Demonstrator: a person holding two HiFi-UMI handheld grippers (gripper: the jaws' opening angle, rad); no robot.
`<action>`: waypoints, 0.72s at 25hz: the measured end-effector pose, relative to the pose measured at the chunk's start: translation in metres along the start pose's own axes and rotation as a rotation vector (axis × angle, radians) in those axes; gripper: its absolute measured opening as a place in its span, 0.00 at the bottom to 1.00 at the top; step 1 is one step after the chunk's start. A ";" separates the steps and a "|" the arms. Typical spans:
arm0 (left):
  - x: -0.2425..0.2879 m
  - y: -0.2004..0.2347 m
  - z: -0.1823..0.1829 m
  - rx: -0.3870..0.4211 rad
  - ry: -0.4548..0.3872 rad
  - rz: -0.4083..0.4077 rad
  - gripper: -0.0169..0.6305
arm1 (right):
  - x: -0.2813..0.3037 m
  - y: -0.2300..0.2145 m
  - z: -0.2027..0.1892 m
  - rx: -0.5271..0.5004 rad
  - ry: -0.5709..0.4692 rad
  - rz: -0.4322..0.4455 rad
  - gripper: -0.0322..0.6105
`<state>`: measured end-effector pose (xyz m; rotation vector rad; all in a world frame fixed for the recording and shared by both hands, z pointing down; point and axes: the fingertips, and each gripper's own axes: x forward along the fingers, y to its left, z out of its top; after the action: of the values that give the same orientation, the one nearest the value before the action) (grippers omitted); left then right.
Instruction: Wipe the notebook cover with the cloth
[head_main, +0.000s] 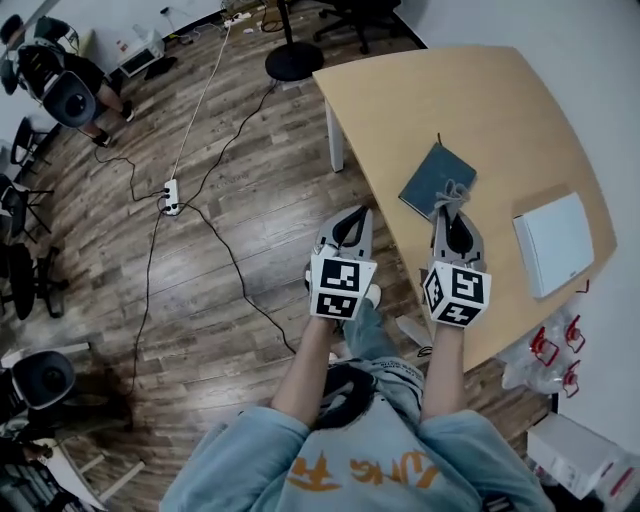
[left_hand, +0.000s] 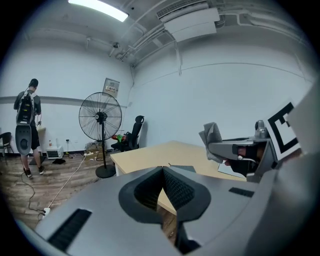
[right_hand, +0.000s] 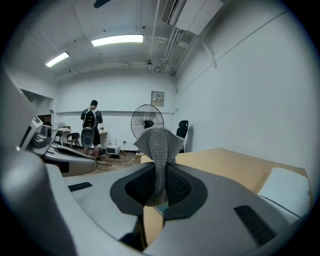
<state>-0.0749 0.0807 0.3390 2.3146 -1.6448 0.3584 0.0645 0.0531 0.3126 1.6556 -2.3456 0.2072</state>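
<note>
Two hand-held grippers are in play, and both sit at the near edge of the light wooden table (head_main: 480, 100).

Right gripper (right_hand: 161, 176): the jaws are clamped on a grey, coarse-knit cloth (right_hand: 158, 144). A bunched fold of it sticks up out of the pads. In the head view this gripper (head_main: 451, 207) points at the near edge of the dark teal, flat rectangular notebook (head_main: 430, 178), and the cloth (head_main: 453, 189) overlaps that edge in the picture.

Left gripper (left_hand: 163, 173): the jaws are closed on each other with nothing between the ribbed pads. It hangs off the table's side, over the wooden floor.

Progress, as a judgement:
- Done: the cloth is picked up and has been brought to the notebook.
- The left gripper view shows the right gripper and its cloth well above the tabletop, so I read the cloth as not touching the cover.
- Left: the whole wipe. The cloth has to be lowered onto the cover and drawn across it.

Notebook condition:
- It lies closed and flat on the table, turned at an angle to the table edge.
- A thin dark strand pokes out past its far corner.
- The cover is plain and matte. No marks or dirt can be made out at this size.
- It is just beside the right gripper and well apart from the white flat rectangular pad (head_main: 553, 243) to its right.
- Nothing steadies it, so it may slide under a stroke.
</note>
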 end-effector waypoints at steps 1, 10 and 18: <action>0.009 0.003 0.001 0.008 0.012 0.002 0.05 | 0.010 -0.007 0.001 -0.002 -0.001 -0.007 0.10; 0.098 0.004 0.009 0.009 0.075 -0.009 0.05 | 0.079 -0.080 -0.005 0.032 0.024 -0.058 0.10; 0.141 -0.007 0.002 0.006 0.126 -0.054 0.05 | 0.110 -0.120 -0.030 0.093 0.107 -0.095 0.10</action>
<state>-0.0230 -0.0413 0.3864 2.2858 -1.5206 0.4878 0.1467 -0.0787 0.3695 1.7478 -2.2040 0.3811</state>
